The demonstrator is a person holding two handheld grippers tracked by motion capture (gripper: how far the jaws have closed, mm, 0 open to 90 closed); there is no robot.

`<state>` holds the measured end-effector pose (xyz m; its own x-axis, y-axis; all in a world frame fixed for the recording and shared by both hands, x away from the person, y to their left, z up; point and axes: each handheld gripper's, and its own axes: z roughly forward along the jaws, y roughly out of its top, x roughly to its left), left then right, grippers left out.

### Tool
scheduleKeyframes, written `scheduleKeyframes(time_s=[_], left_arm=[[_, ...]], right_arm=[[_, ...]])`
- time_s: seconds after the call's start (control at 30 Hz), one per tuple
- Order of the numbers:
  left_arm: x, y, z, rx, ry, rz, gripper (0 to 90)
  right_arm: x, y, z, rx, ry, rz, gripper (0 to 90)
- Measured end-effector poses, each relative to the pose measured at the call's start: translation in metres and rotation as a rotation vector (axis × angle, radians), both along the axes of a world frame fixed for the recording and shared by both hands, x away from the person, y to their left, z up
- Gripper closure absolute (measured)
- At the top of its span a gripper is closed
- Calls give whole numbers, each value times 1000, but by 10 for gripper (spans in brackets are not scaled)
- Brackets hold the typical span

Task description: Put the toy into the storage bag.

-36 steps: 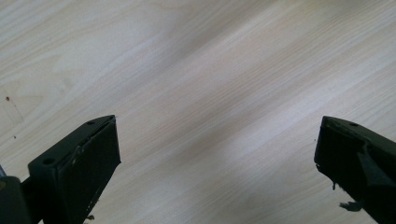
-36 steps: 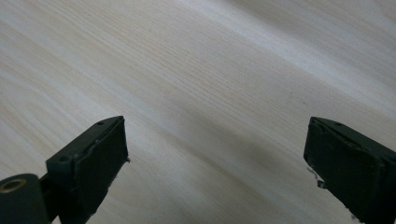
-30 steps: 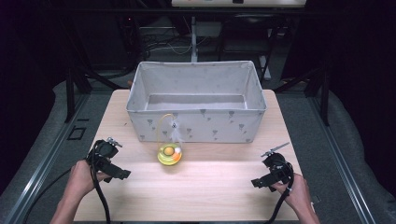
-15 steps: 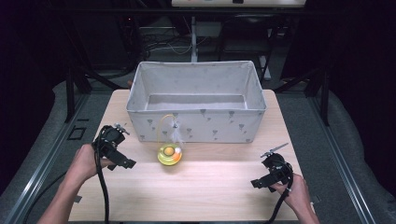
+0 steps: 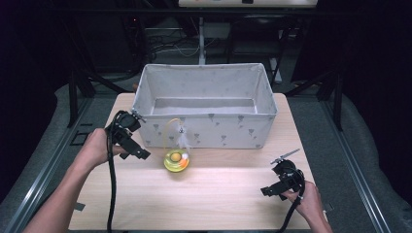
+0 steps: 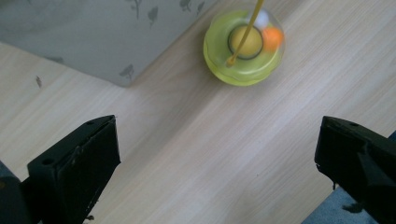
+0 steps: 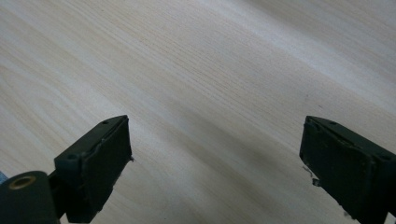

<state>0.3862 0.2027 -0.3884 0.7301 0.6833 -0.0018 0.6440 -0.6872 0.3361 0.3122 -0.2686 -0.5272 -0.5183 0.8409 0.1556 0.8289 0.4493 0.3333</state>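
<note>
I was reaching my left claw (image 5: 138,151), jaws spread wide and empty, toward the yellow toy (image 5: 176,160) sitting on the table (image 5: 218,199) just before the fabric bin (image 5: 204,131). My right claw (image 5: 274,189) hung released over bare wood. Next, I judged, the left needed to straddle the toy's dome and close.

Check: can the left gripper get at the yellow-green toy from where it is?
Probably yes. The left gripper is open and beside the toy, with only bare table between them. The fabric bin stands close behind the toy, and its upright wire could snag.
</note>
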Motion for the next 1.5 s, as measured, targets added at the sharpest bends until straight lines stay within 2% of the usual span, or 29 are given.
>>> scheduleKeyframes(time_s=[0.13,0.17,0.33,0.43,0.73,0.77,0.83,0.97,1.1,1.5], left_arm=[[5,-7,12,6,-7,-20,0],[7,-10,16,12,-11,-29,0],[17,-30,31,36,-15,-70,0],[22,-40,37,47,-5,-103,0],[34,-66,46,77,-1,-144,0],[35,-71,45,90,-18,-145,4],[38,-74,45,95,-2,-168,63],[42,-77,45,95,6,-173,194],[46,-80,43,114,18,-175,375],[54,-88,33,153,60,-184,606]], right_arm=[[1,-2,0,-15,-6,4,84],[0,-1,-1,-2,-15,-11,83],[0,-1,0,-9,-16,2,84],[0,-2,0,-5,-11,0,83],[0,-3,0,-1,-14,3,83],[0,-3,0,11,-11,1,83],[0,-3,0,12,-10,0,84],[0,-3,0,12,-9,1,84],[0,-3,0,13,-8,0,85],[-1,-4,0,14,-6,-9,86]])
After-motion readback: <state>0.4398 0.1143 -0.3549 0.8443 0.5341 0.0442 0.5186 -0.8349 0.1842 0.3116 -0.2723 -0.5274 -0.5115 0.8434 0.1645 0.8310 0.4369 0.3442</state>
